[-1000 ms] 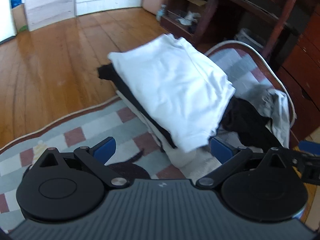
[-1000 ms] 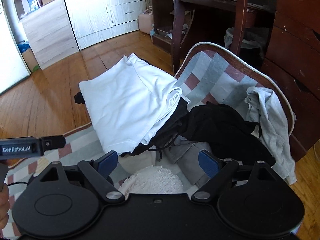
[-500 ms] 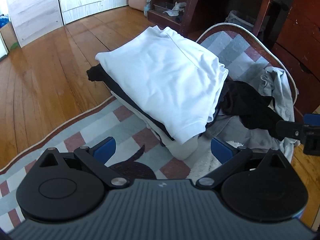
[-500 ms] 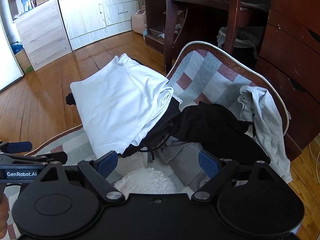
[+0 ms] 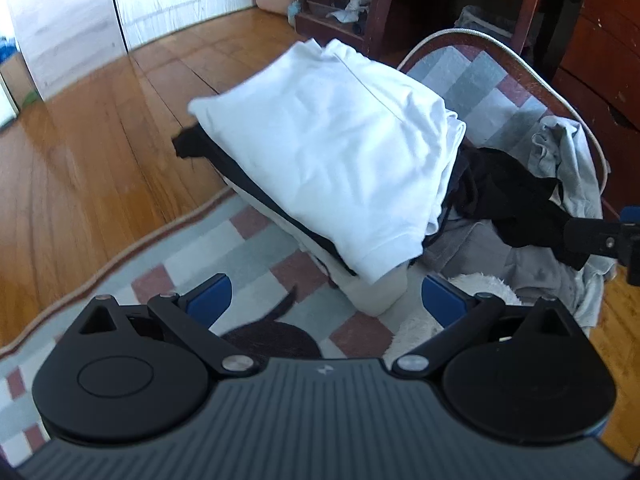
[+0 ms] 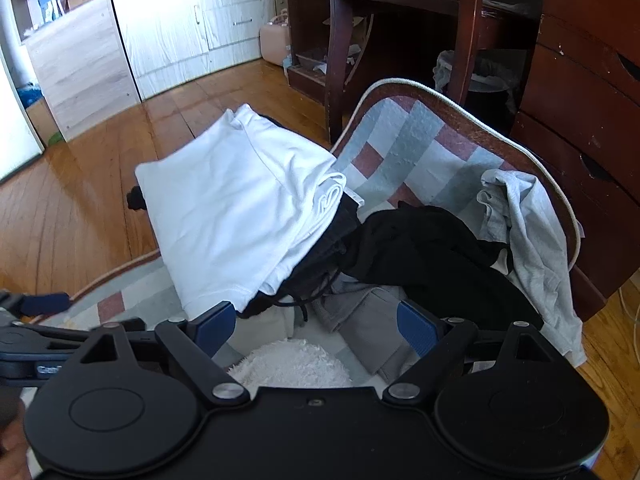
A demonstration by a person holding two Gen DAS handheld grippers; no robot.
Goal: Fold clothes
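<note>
Both tongs — left tongs, right tongs — are being held open, empty; the white shirt is lying at 11 o'clock.

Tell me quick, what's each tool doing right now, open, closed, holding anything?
Left tool: open, holding nothing.
Right tool: open, holding nothing.

You see a white folded garment topping the stack, a black garment and a pale grey garment beside it, and a fluffy white towel. Your rug is checked in pale blue, white and dusty red. Your floor is honey-brown wood. Blue pads line black grippers.
</note>
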